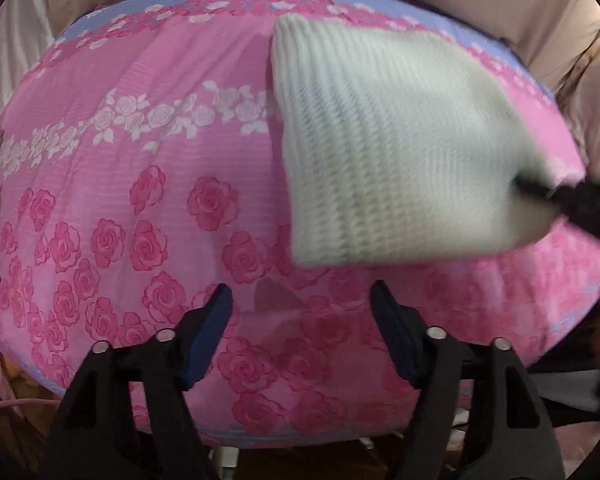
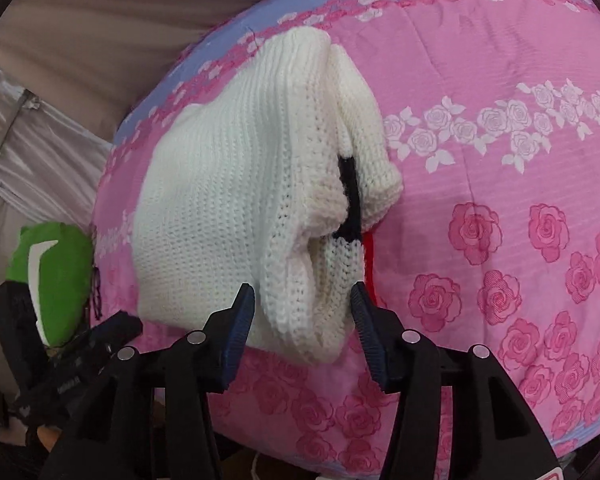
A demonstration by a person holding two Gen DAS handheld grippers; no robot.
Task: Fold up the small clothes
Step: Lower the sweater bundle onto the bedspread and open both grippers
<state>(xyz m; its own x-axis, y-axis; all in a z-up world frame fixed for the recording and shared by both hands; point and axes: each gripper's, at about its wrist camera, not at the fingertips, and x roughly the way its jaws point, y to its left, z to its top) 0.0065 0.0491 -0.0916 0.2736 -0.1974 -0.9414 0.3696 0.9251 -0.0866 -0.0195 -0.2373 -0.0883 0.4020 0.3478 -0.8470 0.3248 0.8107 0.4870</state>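
The white knitted garment (image 2: 236,208) lies on the pink quilt with roses (image 2: 500,184) that covers the bed, near the far edge with the blue border, and it looks already doubled over: in the right wrist view an upper layer rests on a lower one, and a black stripe (image 2: 350,196) and a bit of red show in the opening between the layers. The right tool (image 2: 302,312) stands at the near corner of this bundle, with the thick knitted edge between its two blue pads; a gap still shows on each side, so I judge that it does not press the cloth yet, and the hold is probably meant for this corner so that the layers stay together for the next fold. The left tool (image 1: 302,308) is open and holds nothing; below it is only the quilt, and the garment (image 1: 380,152) lies beyond it and to its right. It seems to wait apart, perhaps to leave room for the right one.
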